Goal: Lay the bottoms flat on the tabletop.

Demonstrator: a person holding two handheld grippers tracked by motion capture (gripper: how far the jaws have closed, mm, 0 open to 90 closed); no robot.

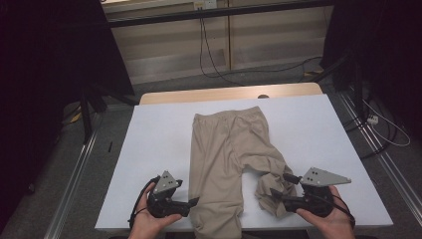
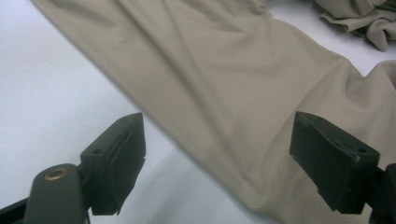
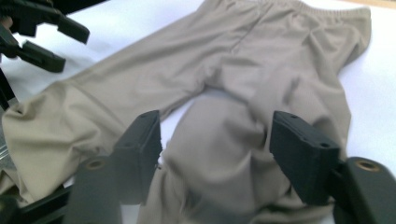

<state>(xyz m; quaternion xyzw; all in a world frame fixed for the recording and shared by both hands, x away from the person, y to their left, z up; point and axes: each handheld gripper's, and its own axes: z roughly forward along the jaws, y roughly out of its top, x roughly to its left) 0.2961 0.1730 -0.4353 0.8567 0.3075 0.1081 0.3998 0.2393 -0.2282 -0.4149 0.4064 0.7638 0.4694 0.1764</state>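
Lying centre-frame on white table [image 1: 159, 129]: beige trousers [image 1: 224, 144], waistband far, right leg bunched lower right. Right gripper [image 1: 279, 190] jaws apart around bunch, not clamping; left gripper [image 1: 191, 201] released beside straight leg. Risk: closing on stacked folds drags whole garment askew.

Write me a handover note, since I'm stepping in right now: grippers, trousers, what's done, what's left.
Left gripper: open, at the edge of the straight leg, holding nothing.
Right gripper: open, its fingers either side of the bunched leg, not pressing it.
Trousers: beige, on the white table, waistband at the far end. The straight leg runs over the near edge.
Done: one leg laid out straight.
Left: probably pulling the crumpled leg straight, then any folding.
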